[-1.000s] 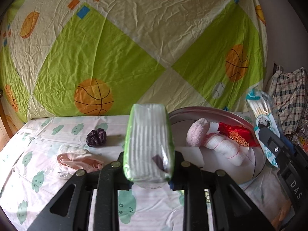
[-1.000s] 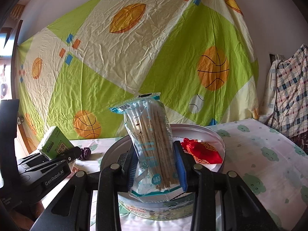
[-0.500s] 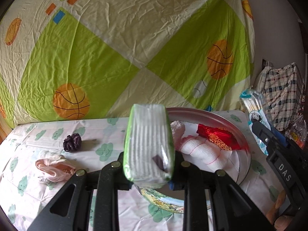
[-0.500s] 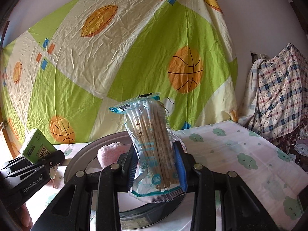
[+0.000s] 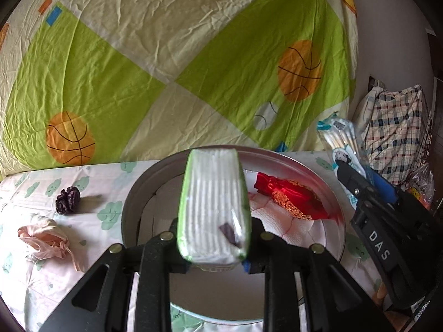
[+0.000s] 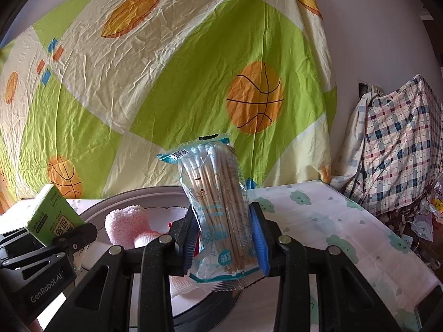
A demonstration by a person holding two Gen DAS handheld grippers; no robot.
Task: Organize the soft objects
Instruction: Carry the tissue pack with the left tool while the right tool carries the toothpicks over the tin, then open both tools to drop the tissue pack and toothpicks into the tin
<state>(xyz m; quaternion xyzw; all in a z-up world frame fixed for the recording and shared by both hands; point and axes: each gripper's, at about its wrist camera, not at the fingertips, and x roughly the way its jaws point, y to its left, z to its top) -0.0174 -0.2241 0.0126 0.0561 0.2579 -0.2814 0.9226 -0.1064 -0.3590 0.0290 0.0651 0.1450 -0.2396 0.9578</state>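
One round metal tin (image 5: 130, 207) sits on the bed. Inside it lie one red pouch (image 5: 288, 196), one pink fuzzy sock (image 6: 126, 227) and one white cloth (image 5: 279, 221). Left of the tin are one dark scrunchie (image 5: 67, 199) and one pink garment (image 5: 45, 238). Two tongs are present, each with one packet: tissues (image 5: 213, 210), cotton swabs (image 6: 218, 207).

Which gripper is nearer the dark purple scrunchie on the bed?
Left. The left gripper, holding the tissue pack, sits just right of the scrunchie; the right gripper is beyond the tin, on its far side.
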